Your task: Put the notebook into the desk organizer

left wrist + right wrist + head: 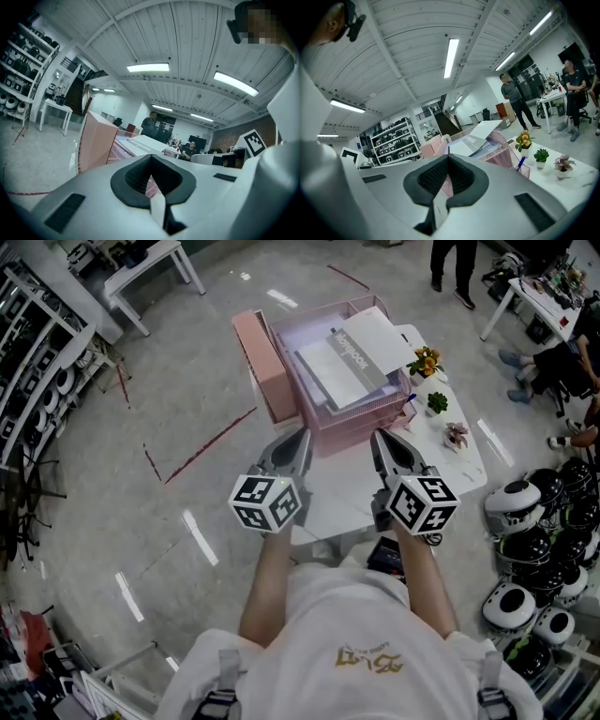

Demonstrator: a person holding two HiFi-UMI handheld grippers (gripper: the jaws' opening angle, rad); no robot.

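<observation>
A white and grey notebook (352,357) lies tilted on top of the pink mesh desk organizer (281,390), which stands on a white table (450,470). Both grippers hover just in front of the organizer, side by side and apart from it. My left gripper (302,439) is shut with nothing between its jaws, and so is my right gripper (378,442). In the left gripper view the organizer's pink side (96,140) and the notebook (140,143) rise beyond the closed gripper (151,178). The right gripper view shows the notebook (480,136) resting over the organizer's mesh (506,145) past the closed gripper (447,161).
Three small potted plants (427,362) (437,402) (457,434) stand along the table's right side. Several white helmets (525,521) lie on the floor at the right. Shelving (37,362) lines the left wall; a white bench (150,268) and people are at the back.
</observation>
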